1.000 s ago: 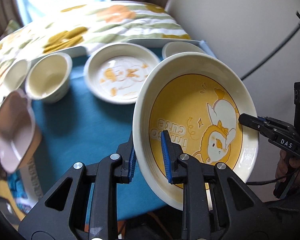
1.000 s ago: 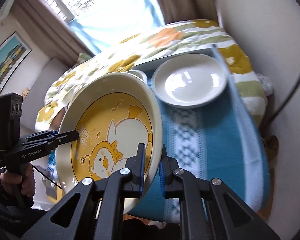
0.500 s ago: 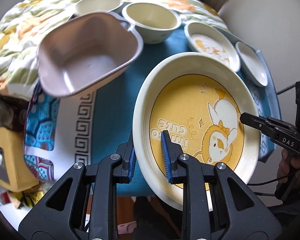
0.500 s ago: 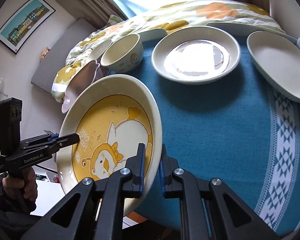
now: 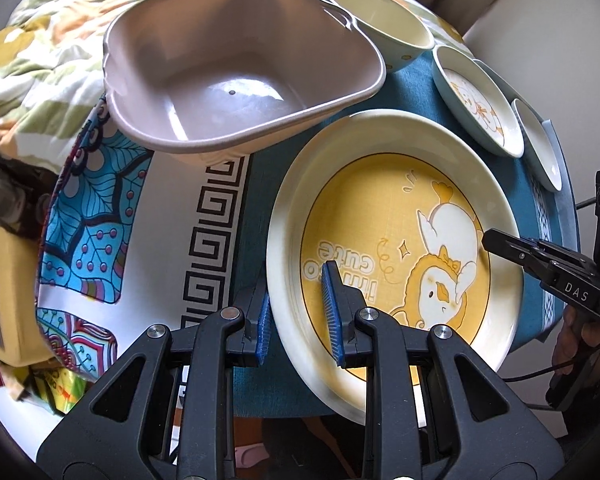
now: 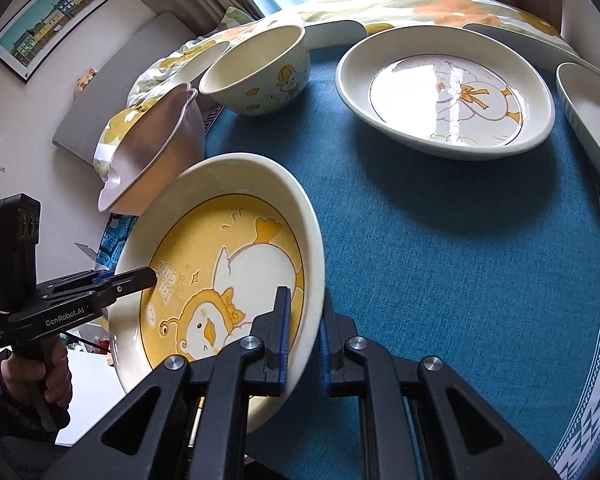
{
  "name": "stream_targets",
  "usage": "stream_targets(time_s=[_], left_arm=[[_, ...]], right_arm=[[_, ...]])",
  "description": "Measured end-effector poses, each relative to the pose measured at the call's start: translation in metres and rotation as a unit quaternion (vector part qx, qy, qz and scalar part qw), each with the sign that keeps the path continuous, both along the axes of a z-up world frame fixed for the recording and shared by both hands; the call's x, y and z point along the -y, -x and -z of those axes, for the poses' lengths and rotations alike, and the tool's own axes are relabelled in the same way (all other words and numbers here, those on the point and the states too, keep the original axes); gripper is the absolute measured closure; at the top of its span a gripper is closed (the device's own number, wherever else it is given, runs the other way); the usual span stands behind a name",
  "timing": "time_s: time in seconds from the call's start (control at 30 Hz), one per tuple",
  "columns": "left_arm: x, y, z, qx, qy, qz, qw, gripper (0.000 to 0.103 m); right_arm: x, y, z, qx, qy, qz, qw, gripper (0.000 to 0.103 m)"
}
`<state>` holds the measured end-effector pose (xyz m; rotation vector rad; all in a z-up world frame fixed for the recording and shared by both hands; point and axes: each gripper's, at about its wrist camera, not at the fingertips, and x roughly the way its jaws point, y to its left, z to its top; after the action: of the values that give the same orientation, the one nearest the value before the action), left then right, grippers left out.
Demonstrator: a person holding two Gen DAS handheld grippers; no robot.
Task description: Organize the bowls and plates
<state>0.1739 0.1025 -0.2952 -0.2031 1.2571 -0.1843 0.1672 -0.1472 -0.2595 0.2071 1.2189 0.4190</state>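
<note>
Both grippers, left gripper (image 5: 298, 314) and right gripper (image 6: 303, 334), pinch opposite rims of the yellow duck-print ceramic plate (image 5: 392, 248); uneven lowering could knock the tilted pink square plastic bowl (image 5: 240, 64) near the table's (image 6: 460, 260) edge.

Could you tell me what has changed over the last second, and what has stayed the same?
Both grippers have carried the yellow plate down and across the blue cloth, towards the pink bowl, which now looms close. Unchanged: the left gripper and right gripper each stay clamped on opposite rims, and the other dishes lie where they were.
</note>
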Motion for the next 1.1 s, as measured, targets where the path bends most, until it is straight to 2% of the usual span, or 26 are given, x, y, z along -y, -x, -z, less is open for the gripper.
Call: stream_targets(time_s=[0.5,0.73,0.8,0.83,0.87,0.9,1.0,1.1], left_arm=[[0.011,0.002,-0.005,0.016,-0.027,0.015,0.9994,0.083],[0.017,-0.005,-0.009,0.016,-0.067,0.023,0.9974,0.082],[0.021,-0.007,-0.007,0.01,-0.081,0.027,0.9963,0.082],[0.022,-0.007,-0.007,0.009,-0.083,0.03,0.9961,0.082],[0.023,-0.007,-0.007,0.009,-0.085,0.03,0.9959,0.082],[0.025,-0.007,-0.007,0.009,-0.089,0.031,0.9955,0.082],[0.026,-0.007,-0.007,0.005,-0.093,0.032,0.9951,0.081],[0.023,-0.005,-0.007,0.004,-0.081,0.026,0.9964,0.08]], right_arm=[[-0.005,0.001,-0.001,-0.001,0.033,0.004,0.999,0.092],[-0.005,-0.001,-0.004,0.006,0.032,0.016,0.999,0.091],[-0.007,0.001,-0.006,0.016,0.043,0.013,0.999,0.08],[-0.009,0.002,-0.008,0.024,0.049,0.01,0.998,0.063],[-0.01,0.003,-0.01,0.032,0.054,0.009,0.998,0.04],[-0.01,0.004,-0.012,0.038,0.056,0.009,0.998,0.033],[-0.009,0.007,-0.015,0.045,0.053,0.016,0.997,0.031],[-0.005,0.012,-0.02,0.05,0.052,0.021,0.997,0.031]])
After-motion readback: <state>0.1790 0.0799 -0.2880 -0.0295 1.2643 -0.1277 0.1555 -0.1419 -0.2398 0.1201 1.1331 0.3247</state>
